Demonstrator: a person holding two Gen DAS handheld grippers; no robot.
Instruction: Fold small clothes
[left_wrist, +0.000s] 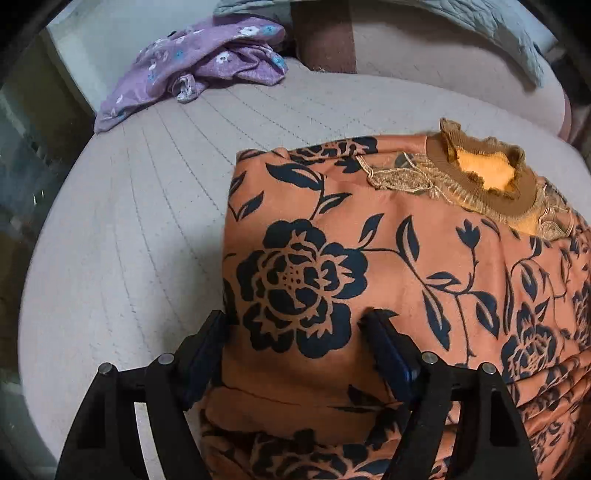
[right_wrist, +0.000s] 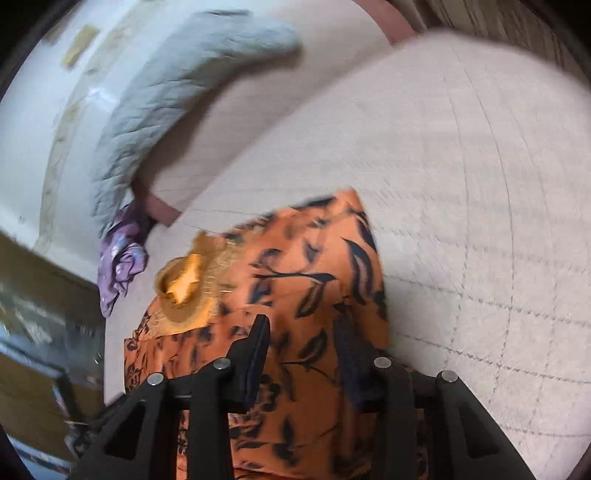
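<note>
We see the orange floral top (left_wrist: 388, 258) lying under both grippers, collar at 1 o'clock; left gripper (left_wrist: 295, 325) and right gripper (right_wrist: 301, 328) w/ jaws apart, straddling fabric.

The top (left_wrist: 388, 258) is rust-orange printed with navy roses and leaves (its ribbed collar (left_wrist: 480, 192) is brown, the lining yellow-orange). The crumpled garment (left_wrist: 207, 62) is lilac with small white-and-blue flowers. The quilted cover (left_wrist: 147, 203) is pale grey-beige.

Both wrist views close above orange top (left_wrist: 369, 240)
</note>
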